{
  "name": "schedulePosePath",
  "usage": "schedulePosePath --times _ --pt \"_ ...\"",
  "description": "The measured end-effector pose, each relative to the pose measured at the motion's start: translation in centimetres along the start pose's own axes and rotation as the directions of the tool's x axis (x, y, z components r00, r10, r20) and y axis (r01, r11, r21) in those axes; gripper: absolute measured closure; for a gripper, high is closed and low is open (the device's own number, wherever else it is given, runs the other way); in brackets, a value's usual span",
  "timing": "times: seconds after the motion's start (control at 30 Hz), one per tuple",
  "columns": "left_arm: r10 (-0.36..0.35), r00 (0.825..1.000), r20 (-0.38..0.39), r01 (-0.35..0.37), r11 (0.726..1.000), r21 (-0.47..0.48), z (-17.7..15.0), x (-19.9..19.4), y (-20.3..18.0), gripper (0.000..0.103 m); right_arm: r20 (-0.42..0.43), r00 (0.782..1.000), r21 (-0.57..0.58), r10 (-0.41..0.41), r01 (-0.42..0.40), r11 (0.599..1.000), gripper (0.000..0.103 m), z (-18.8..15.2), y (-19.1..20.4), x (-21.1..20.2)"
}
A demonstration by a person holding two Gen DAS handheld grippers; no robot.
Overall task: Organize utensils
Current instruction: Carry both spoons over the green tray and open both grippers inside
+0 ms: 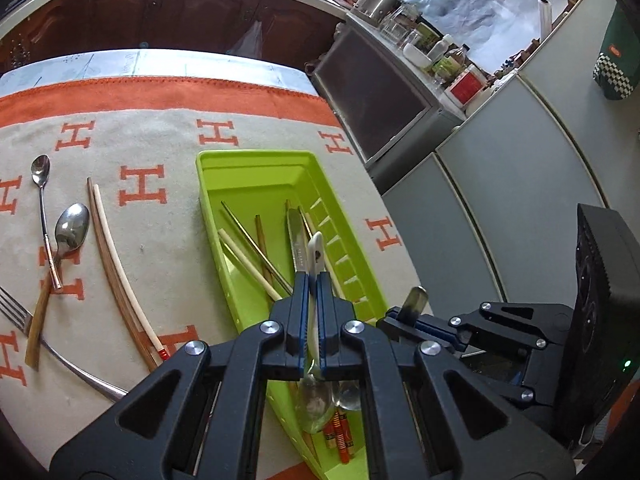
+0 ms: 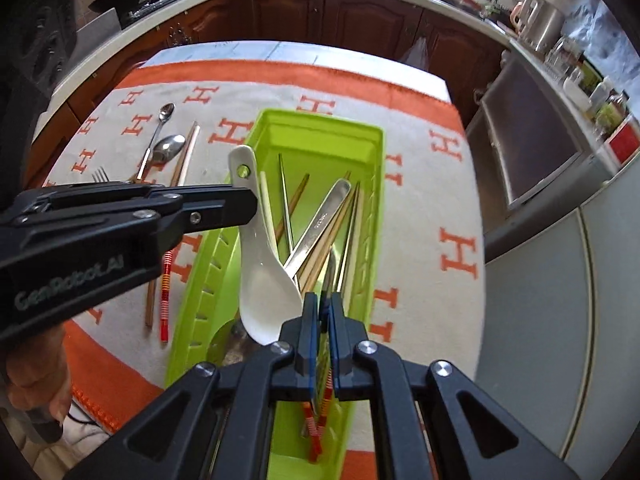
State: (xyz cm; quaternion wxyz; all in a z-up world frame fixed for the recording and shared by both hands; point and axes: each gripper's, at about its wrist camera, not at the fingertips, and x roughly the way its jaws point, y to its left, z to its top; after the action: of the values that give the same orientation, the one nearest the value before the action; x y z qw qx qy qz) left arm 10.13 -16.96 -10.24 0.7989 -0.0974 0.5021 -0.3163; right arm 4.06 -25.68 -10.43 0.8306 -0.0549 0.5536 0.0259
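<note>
Two claws over the green tray: left claw clamps the white spoon, right claw pinches a dark-handled utensil; I'd lower each flat before releasing.

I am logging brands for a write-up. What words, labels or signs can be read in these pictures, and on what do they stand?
"GenRobot.AI": on the side of the left gripper, seen from the right wrist.
"H": orange letter repeated across the cloth under the green tray.
Stamp on the flat metal handle in the tray: too small to read.
Red label on a jar on the counter: blurred, unreadable.
</note>
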Motion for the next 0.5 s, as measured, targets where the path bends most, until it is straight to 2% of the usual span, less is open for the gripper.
schedulePosePath --times 0.13,0.27,0.33,0.4,0.5 --pt "0.039 0.999 -0.009 -0.039 0.999 -0.021 0.2 0.5 1.2 0.101 0.009 0.996 0.061 0.085 -0.085 0.994 0.087 0.4 0.2 1.3" --pt "0.059 0.998 -0.008 -0.059 0.997 -0.058 0.5 -0.3 2.6 0.099 0.058 0.991 0.087 0.118 -0.123 0.989 0.085 0.8 0.6 0.8" --pt "0.063 0.998 -0.004 -0.063 0.995 -0.082 0.6 -1.0 3.4 0.085 0.078 0.989 0.093 0.13 -0.137 0.986 0.084 1.0 0.8 0.4" --pt "0.081 0.997 0.007 -0.08 0.991 -0.106 0.5 -1.9 4.2 0.076 0.091 0.987 0.097 0.135 -0.144 0.985 0.084 1.1 1.1 -0.1" --pt "0.106 0.994 0.011 -0.104 0.987 -0.122 0.3 -3.4 5.0 0.072 0.094 0.984 0.116 0.15 -0.16 0.98 0.084 1.0 1.4 -0.4"
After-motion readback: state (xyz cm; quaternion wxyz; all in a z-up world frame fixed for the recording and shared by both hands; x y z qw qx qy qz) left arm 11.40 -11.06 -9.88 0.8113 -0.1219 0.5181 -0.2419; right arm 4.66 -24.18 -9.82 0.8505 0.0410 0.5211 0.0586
